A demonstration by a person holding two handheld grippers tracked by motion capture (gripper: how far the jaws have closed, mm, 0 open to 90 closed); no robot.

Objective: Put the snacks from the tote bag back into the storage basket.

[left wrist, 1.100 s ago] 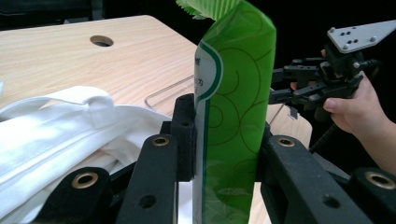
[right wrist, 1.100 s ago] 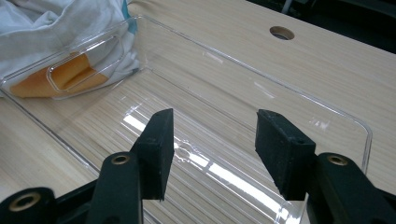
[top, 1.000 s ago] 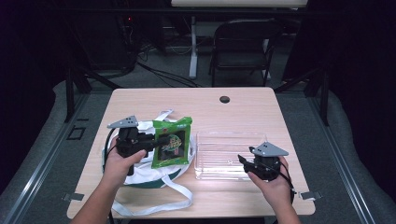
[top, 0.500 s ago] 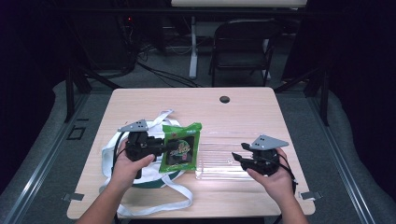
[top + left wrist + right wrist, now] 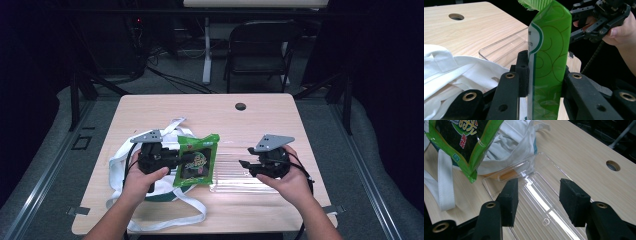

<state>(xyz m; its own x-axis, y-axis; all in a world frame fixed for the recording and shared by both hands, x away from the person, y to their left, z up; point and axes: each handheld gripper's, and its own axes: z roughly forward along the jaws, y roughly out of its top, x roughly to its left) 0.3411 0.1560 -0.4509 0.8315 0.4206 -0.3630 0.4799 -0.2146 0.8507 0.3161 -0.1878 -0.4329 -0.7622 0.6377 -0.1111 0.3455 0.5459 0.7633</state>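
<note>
A: So, from the high view, where does the green snack packet [image 5: 196,161] sit?

B: Between the two hands, held up over the table [image 5: 200,107], at the near left end of the clear plastic tray [image 5: 235,170] and just beside the white cloth bag [image 5: 125,167]. The left gripper [image 5: 175,159] has it clamped by its left edge. The right gripper [image 5: 244,165] hangs over the tray with nothing in it.

A: And the left gripper view?

B: The jaws are closed flat on the packet [image 5: 547,57], which stands up straight between the pads. It looks light and thin, a crinkly film that would bend and slip if pinched near a corner. I'd judge a grip well inside the sealed edge to be safest, and not a hard squeeze, as the contents are probably brittle.

A: Right gripper view?

B: Its jaws have just closed a little but stand wide apart, empty, above the tray [image 5: 541,202]. The packet [image 5: 461,140] hangs at the upper left. The tray looks stiff, slick and light; its rim is the place to take it.
</note>
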